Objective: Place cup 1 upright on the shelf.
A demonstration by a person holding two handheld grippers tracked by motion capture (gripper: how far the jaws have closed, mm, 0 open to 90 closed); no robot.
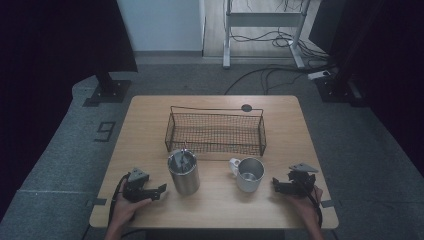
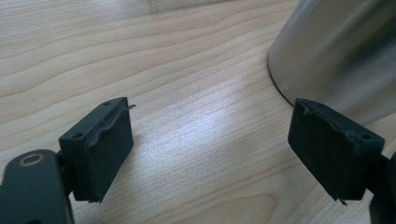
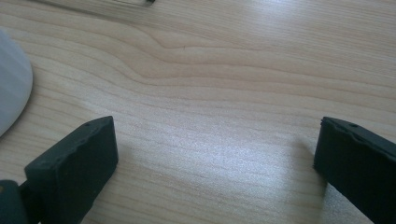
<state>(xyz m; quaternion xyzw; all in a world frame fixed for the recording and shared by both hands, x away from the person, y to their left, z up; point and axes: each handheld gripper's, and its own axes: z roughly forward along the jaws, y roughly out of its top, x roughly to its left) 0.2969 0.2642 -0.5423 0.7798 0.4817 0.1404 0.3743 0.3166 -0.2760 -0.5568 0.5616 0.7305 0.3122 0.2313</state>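
Forearms enter at the near edge of the table (image 1: 150, 115), one hand-held gripper in each hand, both resting low on the wood.

Left gripper (image 1: 161, 190): jaws spread wide, nothing between them, bare wood under the gap in the left gripper view (image 2: 210, 149). It points right, toward the steel tumbler (image 1: 184, 175).

Tumbler: upright, long axis vertical, near-centre of the table, just in front of the wire basket (image 1: 215, 109). A thin metal piece stands inside it, too small to identify. In the left gripper view the tumbler's wall (image 2: 336, 51) sits ahead and off to the side of one jaw, close but not between the two.

Right gripper (image 1: 276, 185): jaws likewise apart and empty (image 3: 215, 168), pointing left at the mug (image 1: 249, 174). The mug is upright, open side up, handle on its far left, to the right of the tumbler and apart from it. Its pale edge (image 3: 11, 93) shows at the left margin of the right gripper view.

Judgement: each vessel lies just inboard of its nearer gripper, tumbler to the left hand and mug to the right. For a side grasp, the left gripper must shift so that the tumbler's wall centres in the gap.
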